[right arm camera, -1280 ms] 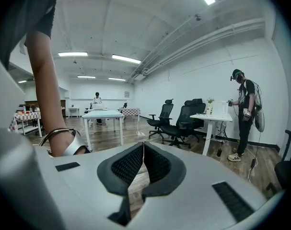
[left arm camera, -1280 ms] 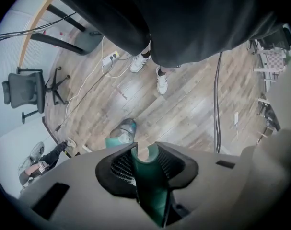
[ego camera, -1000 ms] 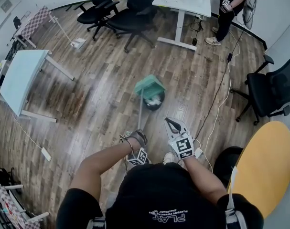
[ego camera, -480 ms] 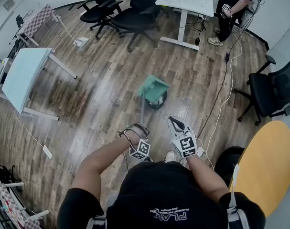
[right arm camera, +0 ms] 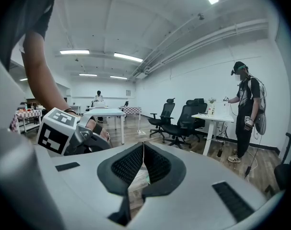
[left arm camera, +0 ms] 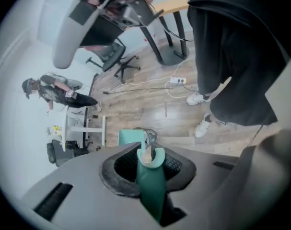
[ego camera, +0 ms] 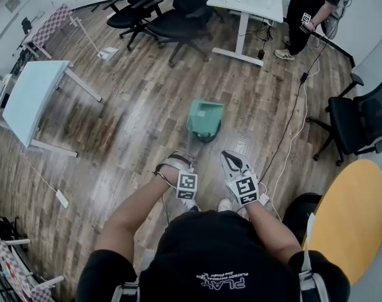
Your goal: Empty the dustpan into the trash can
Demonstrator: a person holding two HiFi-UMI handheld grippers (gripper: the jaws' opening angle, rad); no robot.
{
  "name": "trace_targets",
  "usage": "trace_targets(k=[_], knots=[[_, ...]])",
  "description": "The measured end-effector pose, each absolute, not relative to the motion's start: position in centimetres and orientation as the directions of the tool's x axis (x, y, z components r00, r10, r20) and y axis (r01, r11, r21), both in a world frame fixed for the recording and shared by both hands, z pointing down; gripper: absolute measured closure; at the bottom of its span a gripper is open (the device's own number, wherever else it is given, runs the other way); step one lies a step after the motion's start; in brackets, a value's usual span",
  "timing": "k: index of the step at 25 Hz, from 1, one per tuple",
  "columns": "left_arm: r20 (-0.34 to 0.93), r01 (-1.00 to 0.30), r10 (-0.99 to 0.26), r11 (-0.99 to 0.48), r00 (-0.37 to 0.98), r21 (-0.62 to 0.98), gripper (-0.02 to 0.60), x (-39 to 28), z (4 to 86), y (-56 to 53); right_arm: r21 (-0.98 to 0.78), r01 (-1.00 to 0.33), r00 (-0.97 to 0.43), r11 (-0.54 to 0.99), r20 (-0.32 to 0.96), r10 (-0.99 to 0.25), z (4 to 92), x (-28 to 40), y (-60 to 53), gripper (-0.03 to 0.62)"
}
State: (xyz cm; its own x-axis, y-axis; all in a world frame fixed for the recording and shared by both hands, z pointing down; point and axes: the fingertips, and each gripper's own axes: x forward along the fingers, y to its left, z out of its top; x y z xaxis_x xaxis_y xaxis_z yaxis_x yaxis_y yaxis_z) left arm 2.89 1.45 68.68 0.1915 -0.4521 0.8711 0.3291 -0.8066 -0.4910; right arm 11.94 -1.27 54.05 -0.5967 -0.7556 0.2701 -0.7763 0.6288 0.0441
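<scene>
Two grippers show at the lower centre of the head view. The left gripper (left arm camera: 146, 161) has just been closing its jaws, and they clamp the long teal plastic handle (left arm camera: 152, 190). The right gripper (right arm camera: 143, 158) has its jaws together with nothing between them. At mid-frame, one teal plastic dustpan (ego camera: 206, 115) hangs over one round black trash can (ego camera: 207, 138), hiding whatever is inside.

Green dustpan (ego camera: 205, 116) above dark trash can (ego camera: 207, 137)
</scene>
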Motion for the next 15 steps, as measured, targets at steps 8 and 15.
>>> trace_targets(k=[8, 15], knots=[[0.804, -0.102, -0.534, -0.843, 0.262, -0.528, 0.511, 0.6, 65.2, -2.4, 0.054, -0.773, -0.6, 0.632, 0.261, -0.757, 53.6, 11.4, -1.9, 0.569], [0.72, -0.581, -0.614, -0.729, 0.323, -0.361, 0.515, -3.2, 62.5, -5.7, 0.063, -0.766, -0.606, 0.64, 0.264, -0.75, 53.4, 10.2, -2.7, 0.569]])
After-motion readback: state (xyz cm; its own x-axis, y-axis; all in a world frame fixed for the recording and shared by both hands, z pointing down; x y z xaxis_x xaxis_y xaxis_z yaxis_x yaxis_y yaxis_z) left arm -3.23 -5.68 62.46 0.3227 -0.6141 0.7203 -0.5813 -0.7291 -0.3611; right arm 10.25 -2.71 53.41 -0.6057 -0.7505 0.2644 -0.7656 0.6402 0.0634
